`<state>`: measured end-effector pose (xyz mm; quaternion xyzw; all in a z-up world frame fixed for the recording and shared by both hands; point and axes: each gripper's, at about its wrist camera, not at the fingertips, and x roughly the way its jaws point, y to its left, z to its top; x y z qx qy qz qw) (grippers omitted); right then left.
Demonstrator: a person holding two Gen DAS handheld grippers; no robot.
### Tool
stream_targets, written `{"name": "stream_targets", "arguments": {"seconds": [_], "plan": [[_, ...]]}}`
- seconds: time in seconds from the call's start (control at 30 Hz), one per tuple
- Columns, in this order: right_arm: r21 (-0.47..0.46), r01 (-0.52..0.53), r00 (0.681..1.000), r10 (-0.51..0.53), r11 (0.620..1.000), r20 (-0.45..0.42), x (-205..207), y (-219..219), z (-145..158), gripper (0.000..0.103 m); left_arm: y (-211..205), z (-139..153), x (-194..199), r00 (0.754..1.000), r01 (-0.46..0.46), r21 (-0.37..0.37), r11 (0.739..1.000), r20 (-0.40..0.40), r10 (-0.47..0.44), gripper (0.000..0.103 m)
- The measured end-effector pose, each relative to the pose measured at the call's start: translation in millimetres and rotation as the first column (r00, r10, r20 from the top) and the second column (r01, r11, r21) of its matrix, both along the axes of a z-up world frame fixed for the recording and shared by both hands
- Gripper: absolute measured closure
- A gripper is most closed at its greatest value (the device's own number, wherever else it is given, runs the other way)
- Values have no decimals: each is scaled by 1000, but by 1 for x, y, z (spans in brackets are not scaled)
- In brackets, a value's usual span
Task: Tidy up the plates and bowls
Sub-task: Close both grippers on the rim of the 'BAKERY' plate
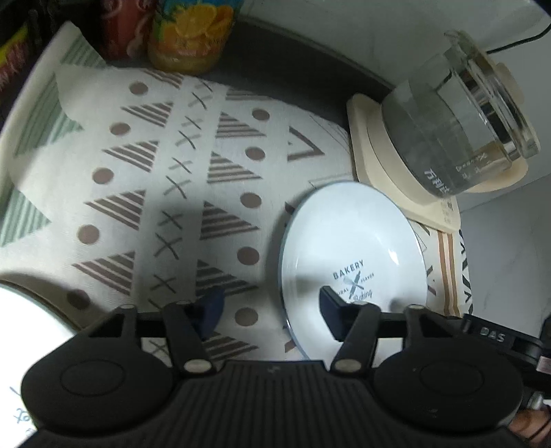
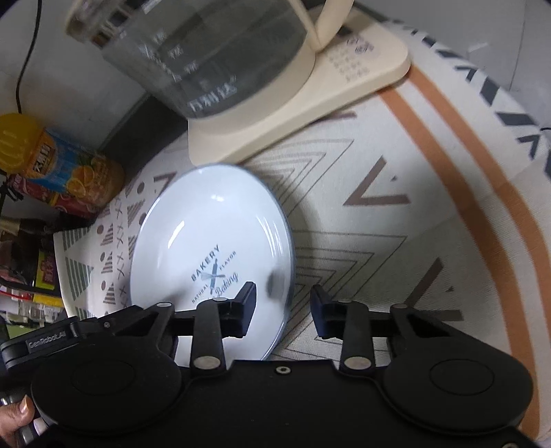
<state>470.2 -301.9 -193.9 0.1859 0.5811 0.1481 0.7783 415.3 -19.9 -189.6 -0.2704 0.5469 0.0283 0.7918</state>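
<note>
A white plate (image 1: 354,241) printed with "BAKERY" lies on the patterned cloth (image 1: 155,172), just in front of the kettle base. My left gripper (image 1: 270,308) hangs low over the plate's left rim, one finger above the plate and the other above the cloth, jaws apart and not touching it. In the right wrist view the same plate (image 2: 206,241) sits left of centre. My right gripper (image 2: 284,298) straddles its right rim, with the left finger over the plate and the right finger over the cloth; a gap shows on both sides. A second white dish (image 1: 20,317) peeks in at the lower left.
A glass kettle (image 1: 458,113) on a cream base (image 1: 389,193) stands behind the plate. An orange drink bottle (image 1: 193,31) and a red bottle (image 1: 120,27) stand at the back by the wall. Packaged goods (image 2: 41,275) crowd the far left. A hand (image 2: 17,424) holds the right gripper.
</note>
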Motion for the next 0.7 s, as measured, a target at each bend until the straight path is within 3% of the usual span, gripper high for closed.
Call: {"name": "stream_targets", "arguments": {"seconds": [0.17,0.5,0.7], "plan": [[-3,-42,999,42,999,16,7,4,-2,78,1,-16,5,999,2,-41,999,-51,-5,69],[24,-50,998,49,998,30,10,-5,-5,92,-7,-26,16,997,44,-101,994,-56,-50,94],[24,-100,988,96,995,120,5,1,18,93,-9,-16,11,998,54,-61,997,-24,-56,93]]}}
